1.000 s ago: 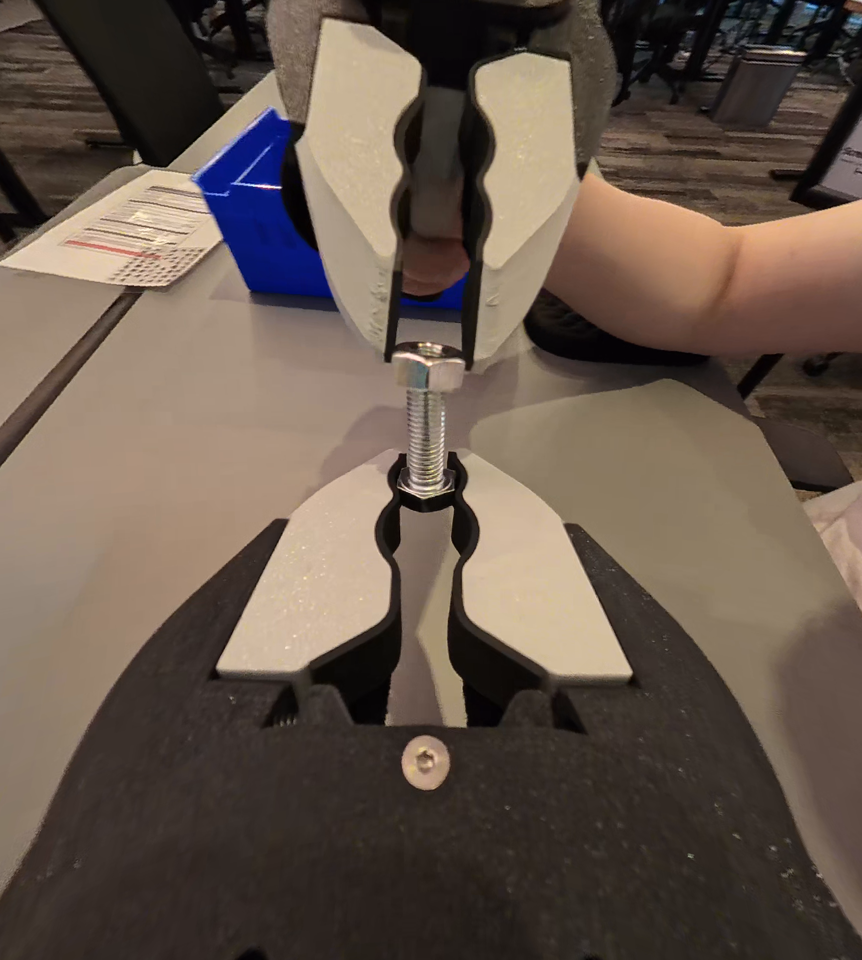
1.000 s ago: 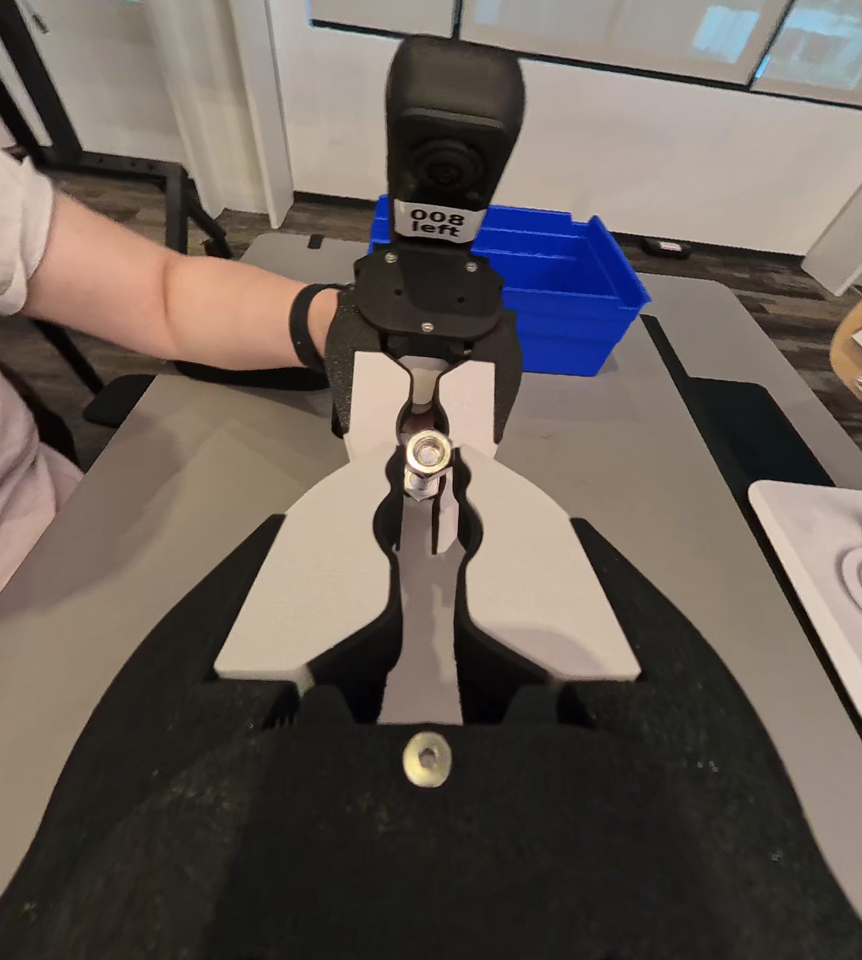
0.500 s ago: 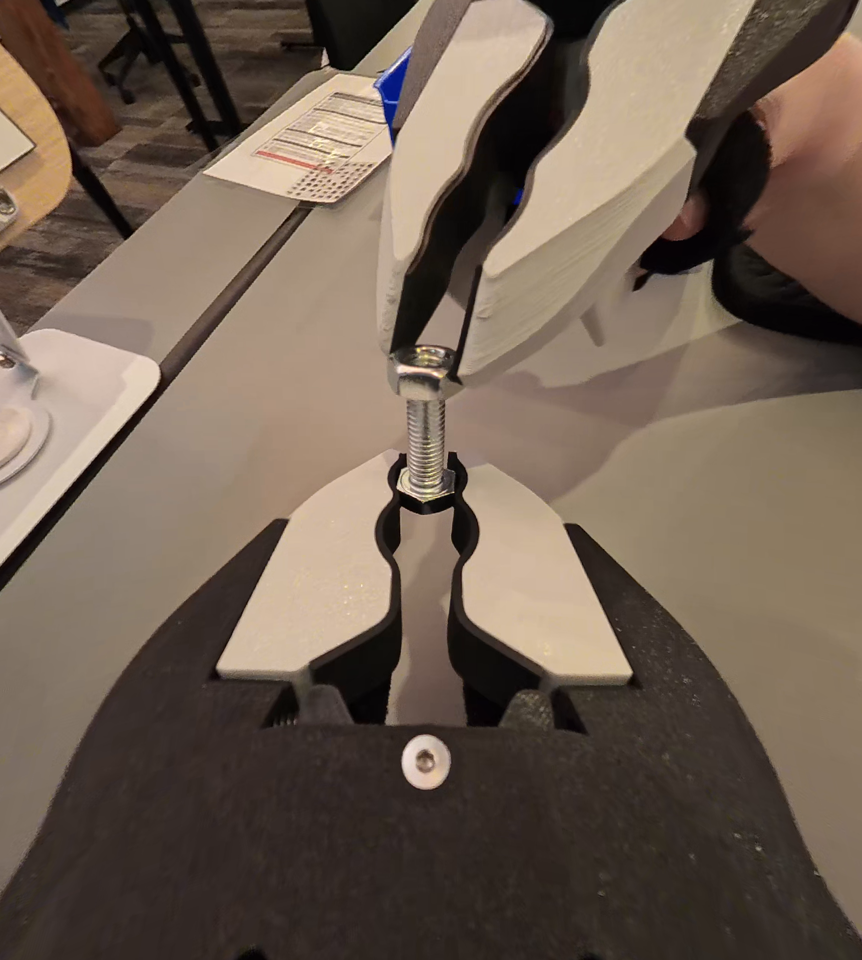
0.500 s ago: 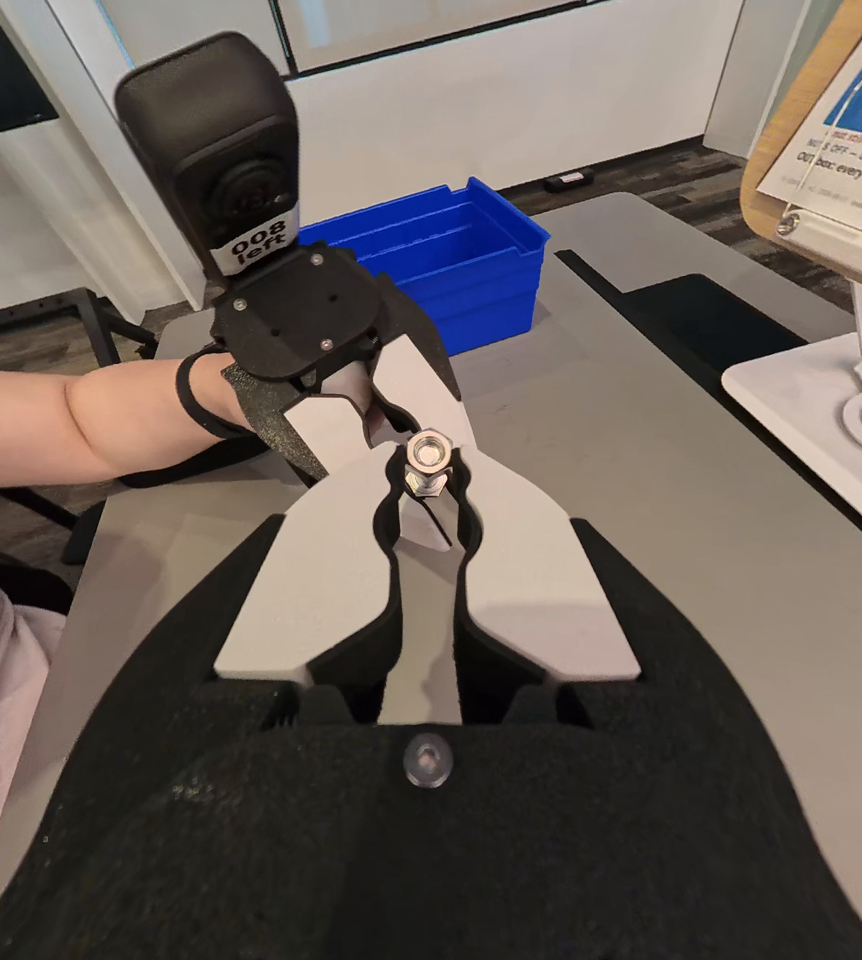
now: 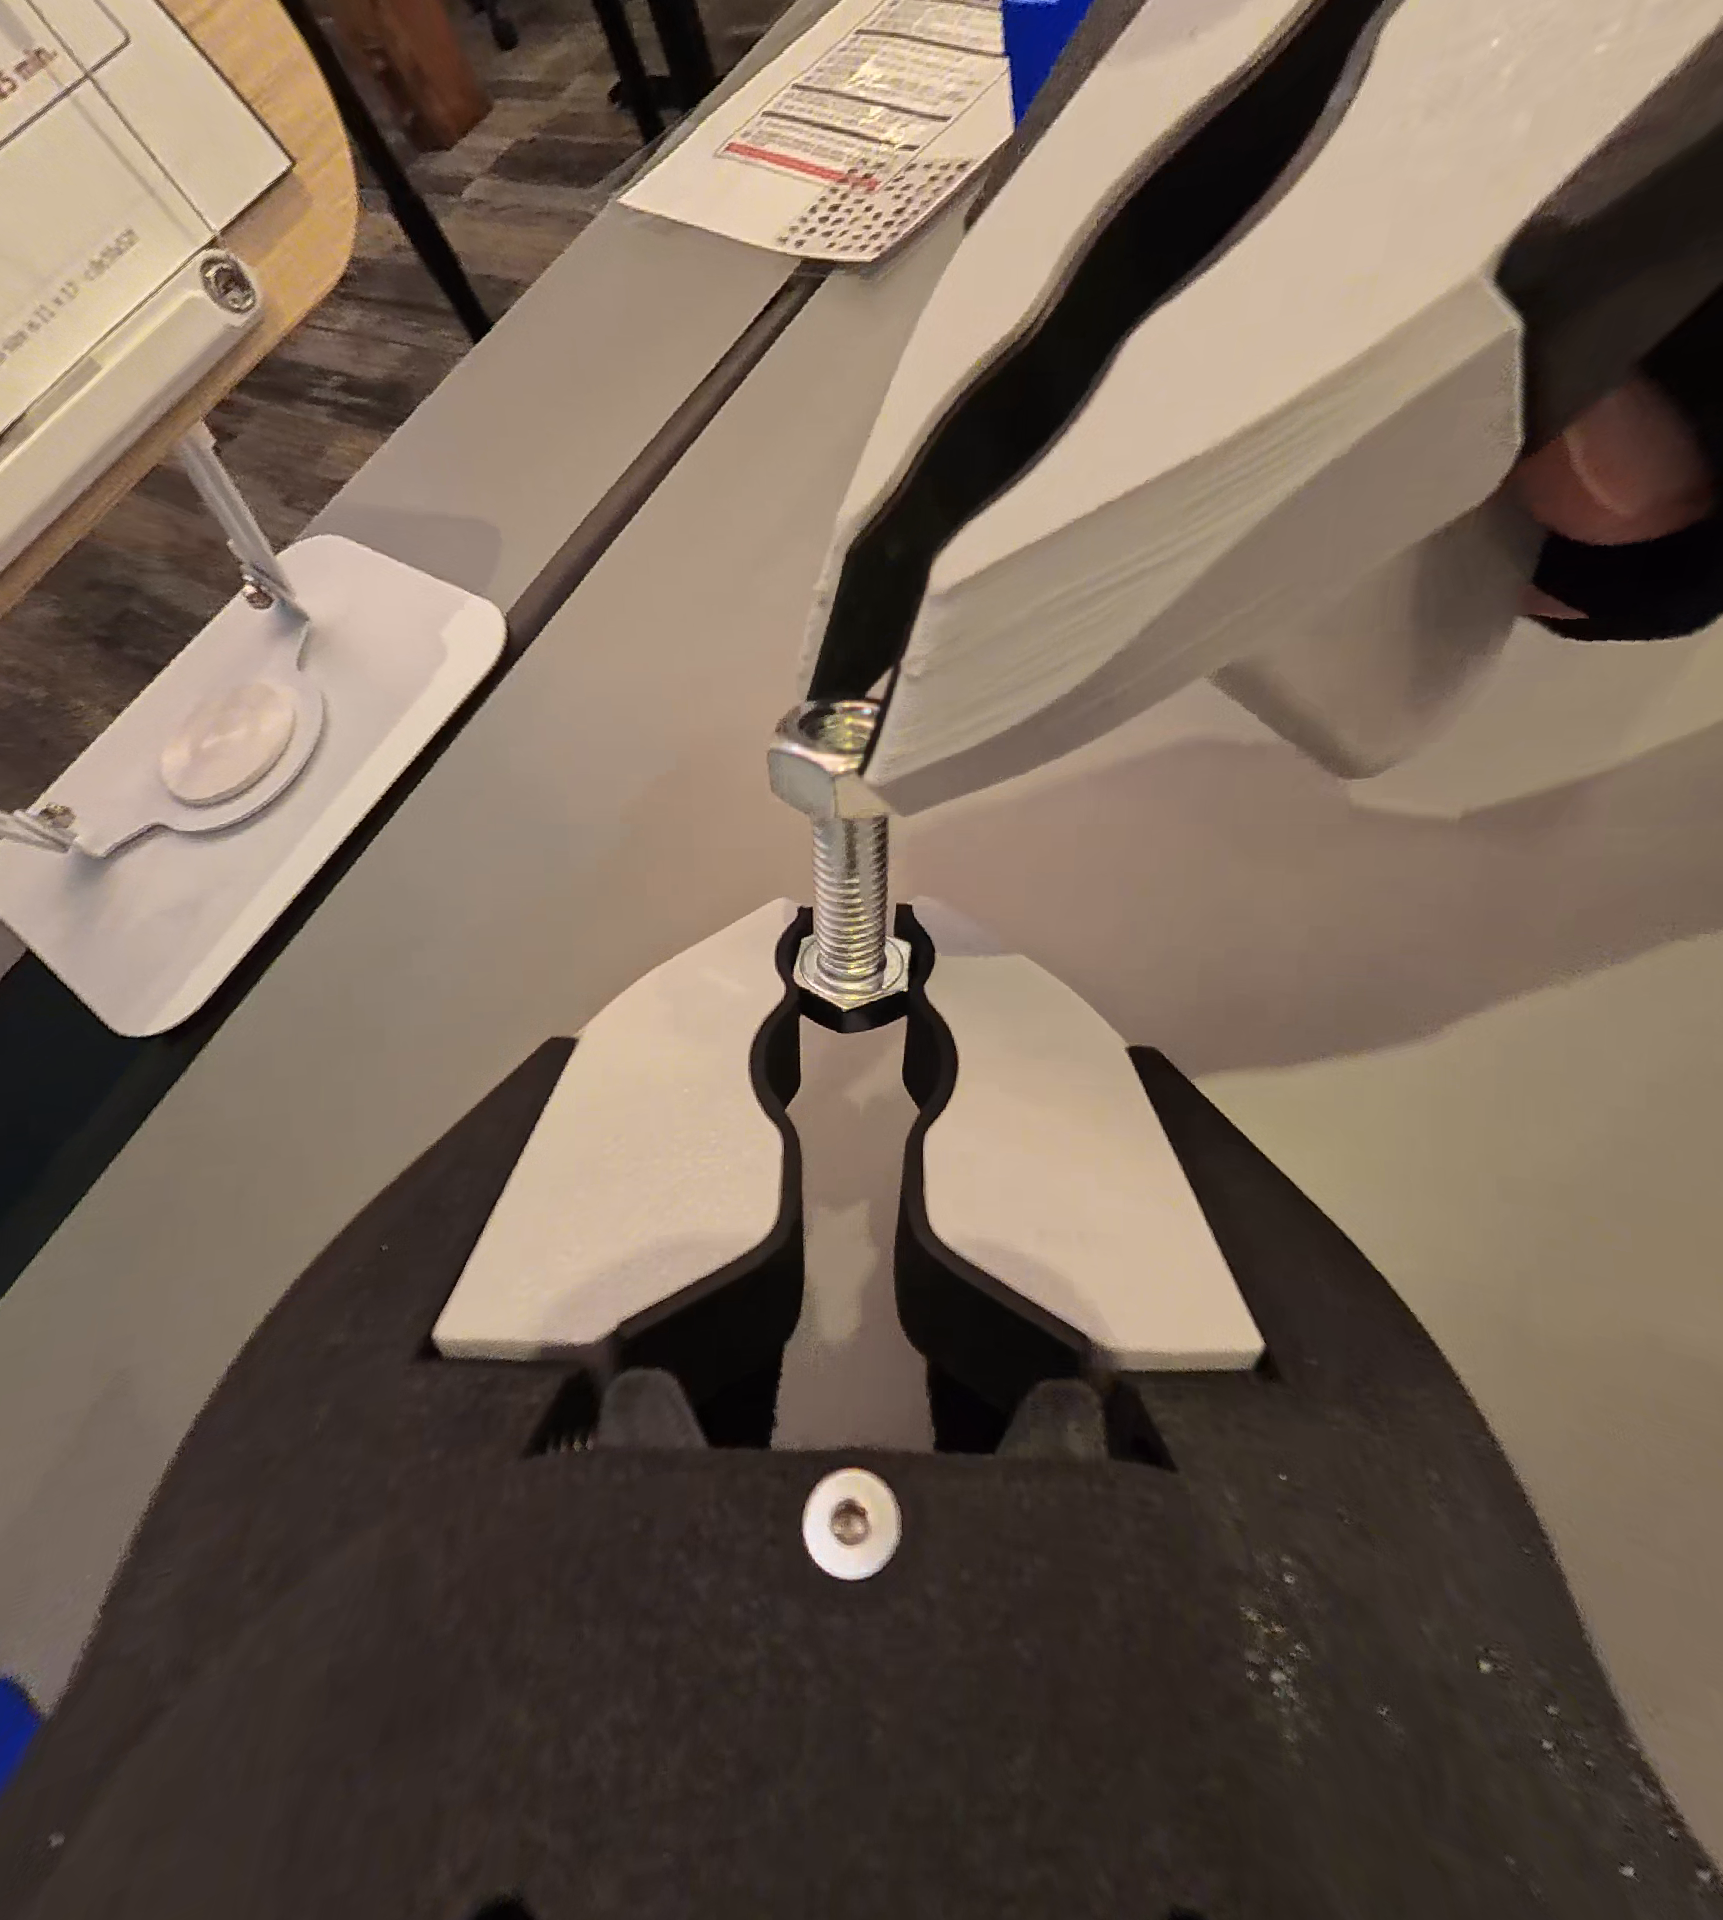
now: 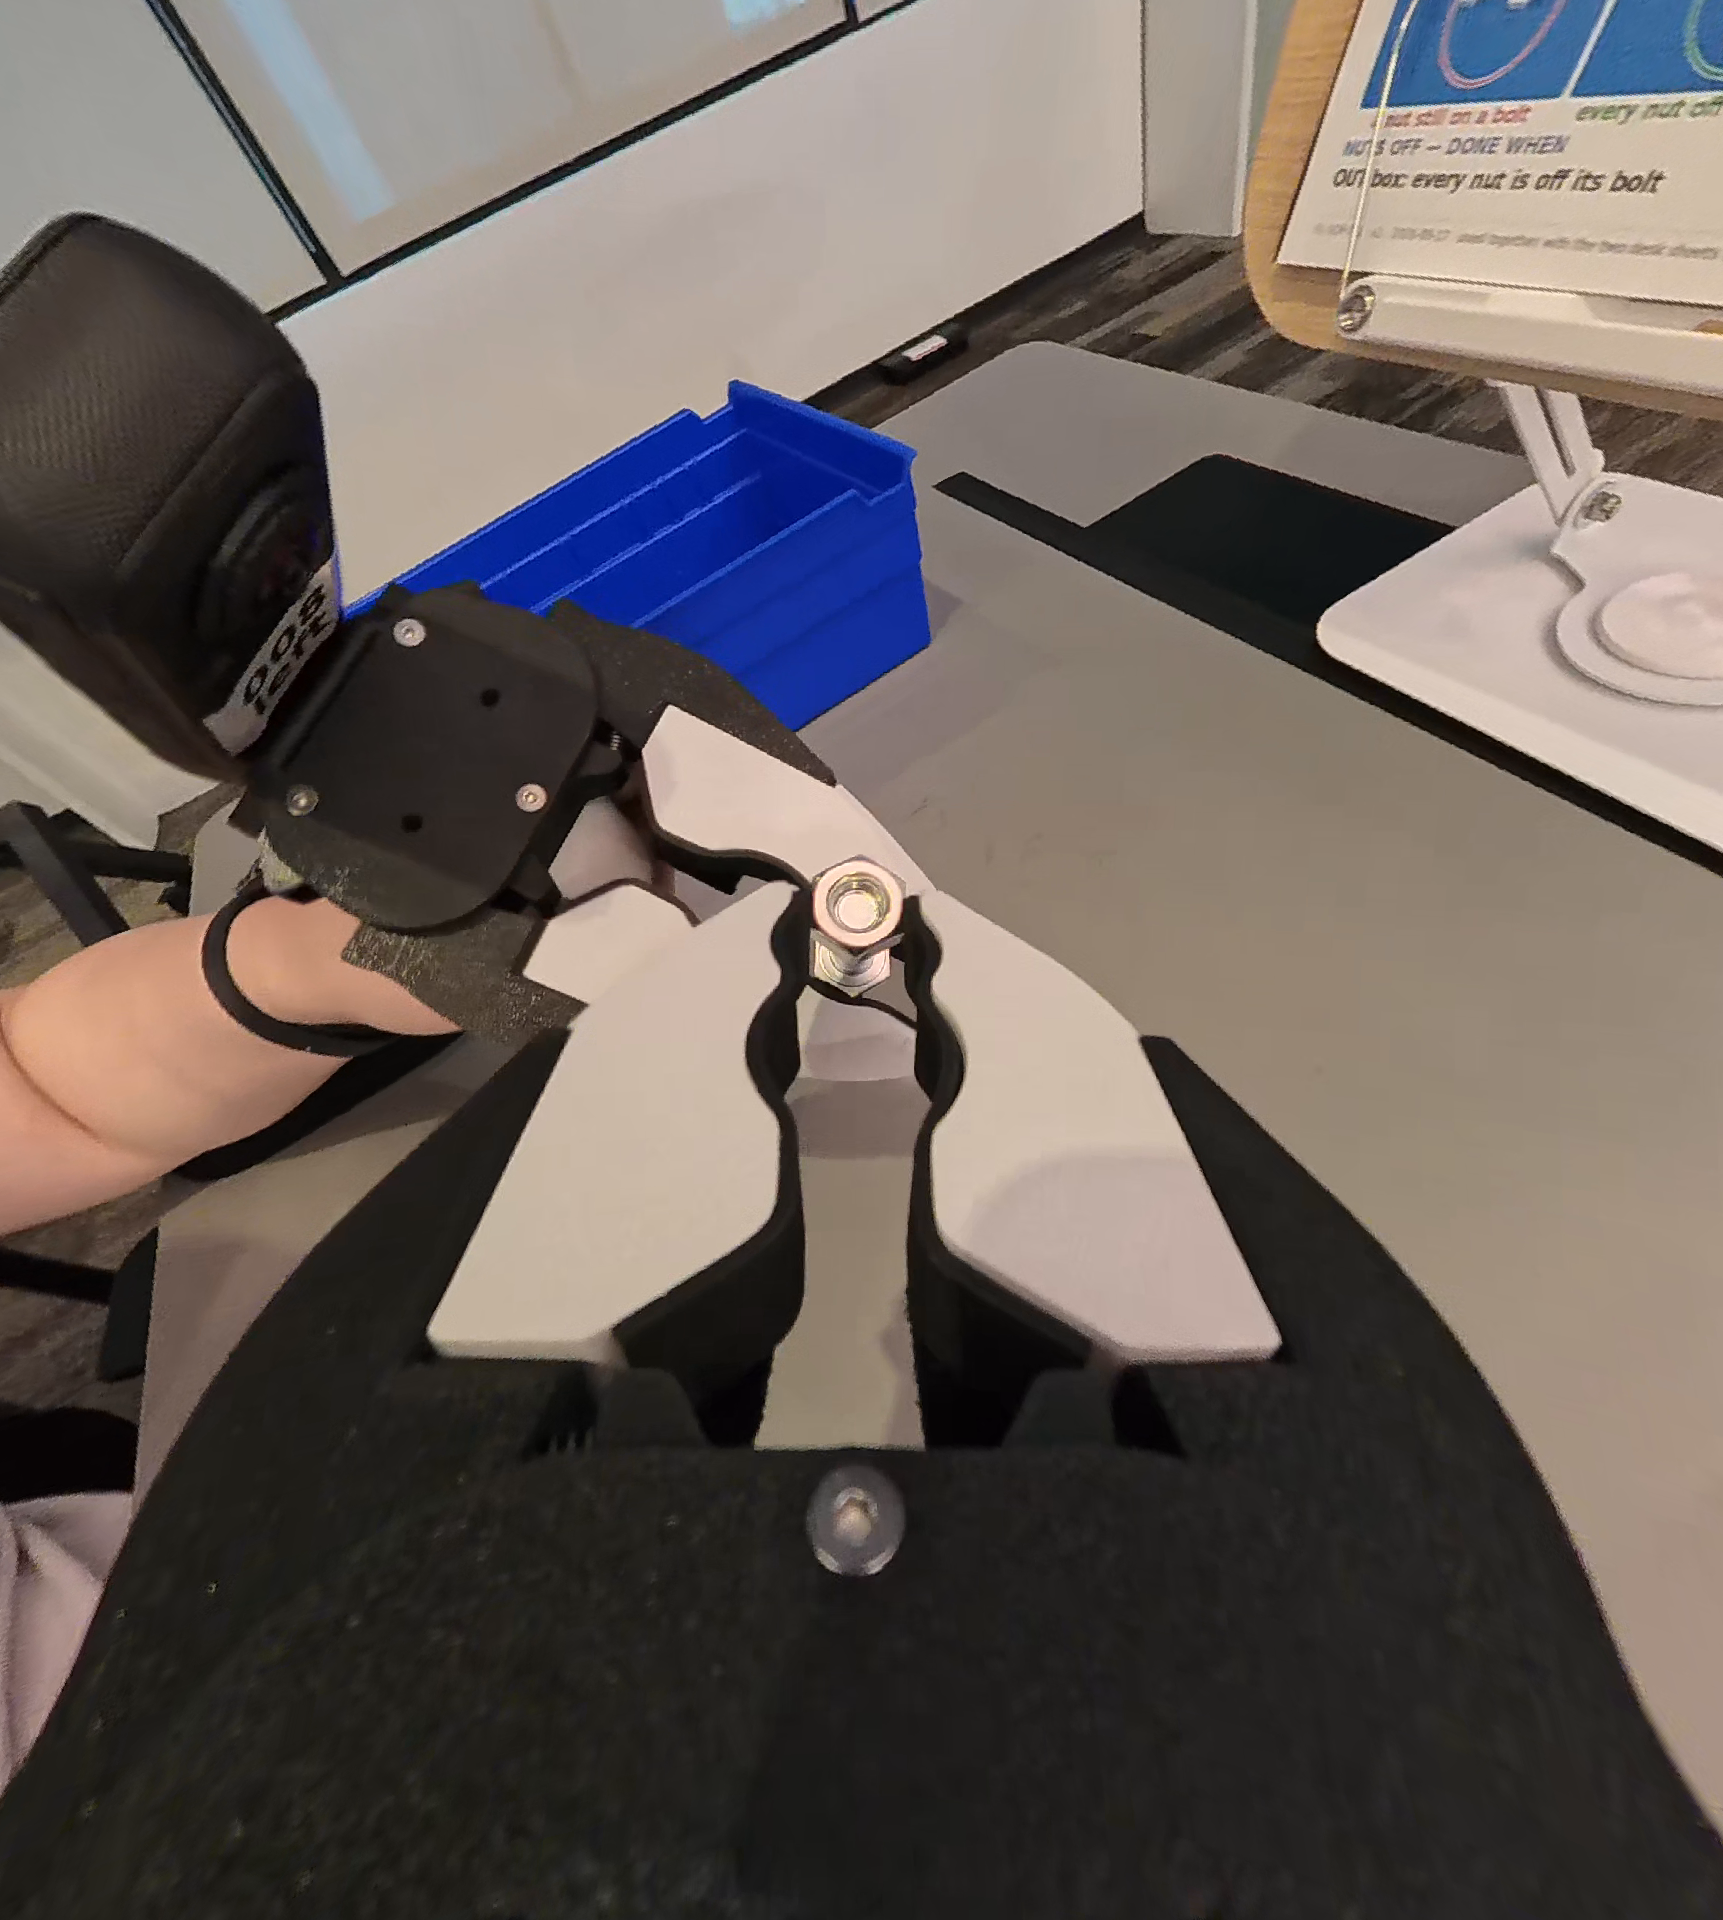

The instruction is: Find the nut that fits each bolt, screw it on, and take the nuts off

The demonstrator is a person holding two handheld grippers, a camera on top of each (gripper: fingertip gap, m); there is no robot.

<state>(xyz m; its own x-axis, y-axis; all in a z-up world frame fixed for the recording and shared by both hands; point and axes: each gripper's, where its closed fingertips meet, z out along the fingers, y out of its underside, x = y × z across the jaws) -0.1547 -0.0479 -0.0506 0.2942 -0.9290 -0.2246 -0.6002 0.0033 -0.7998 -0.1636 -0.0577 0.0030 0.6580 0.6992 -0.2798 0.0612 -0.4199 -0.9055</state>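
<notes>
The left gripper (image 5: 852, 971) is clamped on a nut (image 5: 854, 977) threaded low on the bolt (image 5: 844, 883), held just between its fingertips. The bolt stands upright above the grey table (image 5: 545, 810), its shank rising to the hex head. The right gripper (image 5: 852, 717) comes down from the far right at a steep slant, its white fingers (image 5: 1148, 582) pinched together on the bolt's head, with a person's fingertip showing behind its body.

In the right wrist view, the right gripper (image 6: 852, 914) grips the head, while the left gripper (image 6: 841, 982) reaches in from the left, tilted, the person's bare forearm (image 6: 88, 1081) lying level behind it. A blue bin (image 6: 732, 540) sits on the far side of the table, and a white stand base (image 6: 1584, 644) at the right.
</notes>
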